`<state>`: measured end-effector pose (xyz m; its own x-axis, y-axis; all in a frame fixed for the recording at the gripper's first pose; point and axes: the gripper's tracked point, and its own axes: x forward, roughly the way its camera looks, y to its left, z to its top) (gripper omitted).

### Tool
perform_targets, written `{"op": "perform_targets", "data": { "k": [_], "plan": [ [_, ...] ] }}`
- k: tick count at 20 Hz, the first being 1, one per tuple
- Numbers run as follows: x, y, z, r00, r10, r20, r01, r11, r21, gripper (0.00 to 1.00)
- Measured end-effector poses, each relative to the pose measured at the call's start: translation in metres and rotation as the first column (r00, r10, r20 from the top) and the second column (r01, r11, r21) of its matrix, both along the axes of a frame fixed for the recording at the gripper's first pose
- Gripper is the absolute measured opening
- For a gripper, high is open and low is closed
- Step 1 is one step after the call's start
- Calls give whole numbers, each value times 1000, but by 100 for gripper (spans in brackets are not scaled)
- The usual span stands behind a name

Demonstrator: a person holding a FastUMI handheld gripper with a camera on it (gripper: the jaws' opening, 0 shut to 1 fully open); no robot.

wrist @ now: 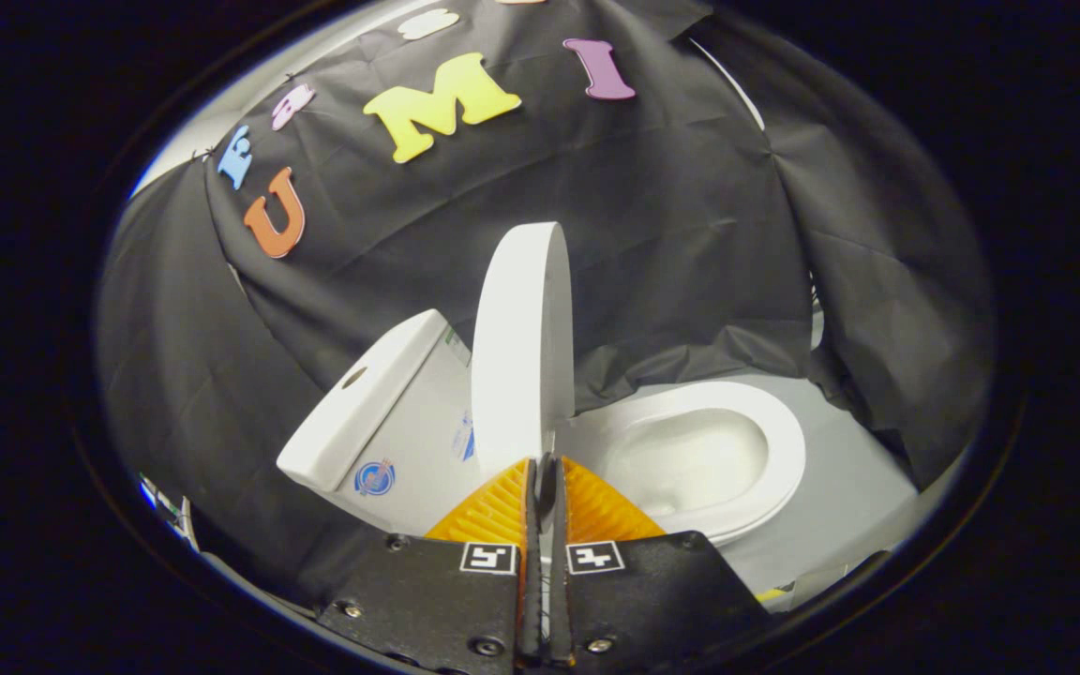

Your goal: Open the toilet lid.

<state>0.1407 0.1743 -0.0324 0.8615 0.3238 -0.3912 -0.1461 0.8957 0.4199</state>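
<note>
The white toilet lid (521, 347) stands raised, nearly upright, between the tank (381, 412) and the open seat (746, 412) with its bowl (690, 459). My gripper (545, 466) sits at the lid's near edge. Its two fingers are drawn close together, and the lid's rim runs down into the narrow gap between the fingertips, so they pinch that edge. The lid's hinge end is hidden behind the fingers.
Black cloth walls (690, 234) hang close behind and to both sides of the toilet. A pale floor (859, 487) shows past the seat's front. The tank top has a round button hole (353, 377).
</note>
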Motion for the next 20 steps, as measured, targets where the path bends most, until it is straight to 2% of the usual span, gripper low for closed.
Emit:
{"op": "perform_targets", "data": {
  "k": [20],
  "plan": [
    [-5, 52, 18, 999, 32, 42, -25, 990, -141, 7]
  ]
}}
